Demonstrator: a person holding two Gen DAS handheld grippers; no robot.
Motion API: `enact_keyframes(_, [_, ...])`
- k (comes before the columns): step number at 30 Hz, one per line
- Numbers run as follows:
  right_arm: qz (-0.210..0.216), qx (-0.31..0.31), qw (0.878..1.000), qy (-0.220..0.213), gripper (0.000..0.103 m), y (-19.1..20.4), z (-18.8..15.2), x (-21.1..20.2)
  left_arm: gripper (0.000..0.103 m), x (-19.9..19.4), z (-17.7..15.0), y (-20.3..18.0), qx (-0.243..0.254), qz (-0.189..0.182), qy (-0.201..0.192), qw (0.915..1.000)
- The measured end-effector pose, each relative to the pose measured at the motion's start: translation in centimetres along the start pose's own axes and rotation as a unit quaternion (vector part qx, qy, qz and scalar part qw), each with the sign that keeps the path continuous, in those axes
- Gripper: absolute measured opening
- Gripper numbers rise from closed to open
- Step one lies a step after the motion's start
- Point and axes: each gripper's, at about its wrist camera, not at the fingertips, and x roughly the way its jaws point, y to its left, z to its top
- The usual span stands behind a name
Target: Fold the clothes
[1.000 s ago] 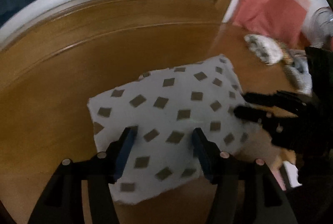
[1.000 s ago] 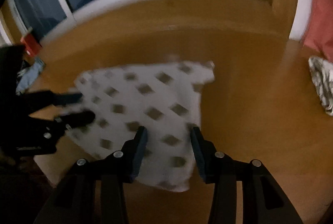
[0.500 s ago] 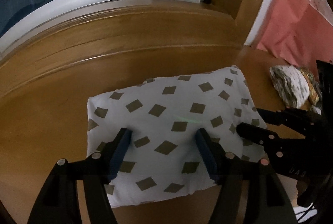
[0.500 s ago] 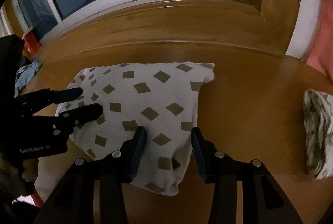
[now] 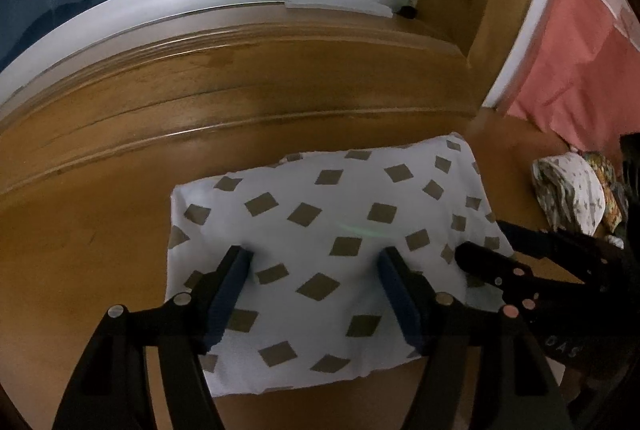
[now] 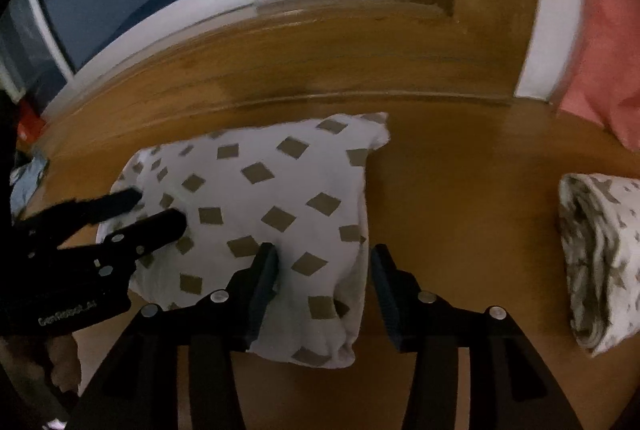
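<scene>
Left wrist view looks down on a folded white garment [image 5: 320,230] printed with brown diamonds, lying flat on the wooden bench [image 5: 100,250]. The left gripper [image 5: 314,262] hangs over the near half of the garment with its blue-lined fingers [image 5: 230,282] spread wide apart, nothing between them but the cloth below; whether the tips touch the cloth I cannot tell. The right gripper [image 5: 488,242] comes in at the garment's right edge, its two black fingers apart, the tips over the cloth.

From the right wrist view, the right gripper [image 6: 324,262] straddles the near right corner of the garment [image 6: 260,198], one finger [image 6: 264,278] over the cloth and the other over bare bench [image 6: 460,214] just beside the garment's edge. The left gripper [image 6: 156,210] lies over the garment's left side. To the right of the garment, well apart from it, sits a rolled star-patterned cloth [image 6: 600,254].
</scene>
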Motion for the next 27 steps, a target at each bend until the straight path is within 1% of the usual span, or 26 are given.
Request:
enact_keyframes(2, [-0.012, 0.011, 1.0, -0.008, 0.049, 0.6, -0.3, -0.8, 0.066, -1.0, -0.1, 0.3, -0.014, -0.004, 0.004, 0.9999])
enact_keyframes(5, [-0.023, 0.024, 0.999, -0.005, 0.05, 1.3, -0.8, -2.6, 0.066, -2.8, -1.2, 0.5, -0.02, -0.017, 0.025, 0.9993])
enact_keyframes(10, [-0.007, 0.054, 0.998, 0.009, 0.05, 0.7, -3.3, -7.2, 0.066, -4.5, -3.7, 0.0, -0.016, -0.014, 0.057, 0.9981])
enact_keyframes(14, [-0.022, 0.039, 0.999, 0.014, 0.05, 1.7, -4.1, -8.0, 0.066, -5.1, -5.0, -0.2, -0.006, -0.001, 0.074, 0.9972])
enact_keyframes(18, [-0.036, 0.024, 0.999, 0.019, 0.052, 2.8, -5.0, -8.8, 0.066, -6.3, -5.7, -0.2, -0.007, 0.01, 0.068, 0.9976])
enact_keyframes(20, [-0.043, 0.017, 0.999, 0.022, 0.056, 3.4, -5.4, -9.2, 0.066, -6.8, -6.1, -0.3, -0.006, 0.017, 0.064, 0.9978])
enact_keyframes(22, [-0.049, 0.012, 0.998, 0.023, 0.057, 3.6, -5.5, -9.4, 0.067, -7.0, -6.3, -0.5, -0.006, 0.02, 0.065, 0.9977])
enact_keyframes(27, [-0.053, 0.014, 0.998, 0.029, 0.062, 2.8, -5.5, -9.1, 0.067, -6.4, -6.2, -0.9, -0.007, 0.023, 0.076, 0.9968])
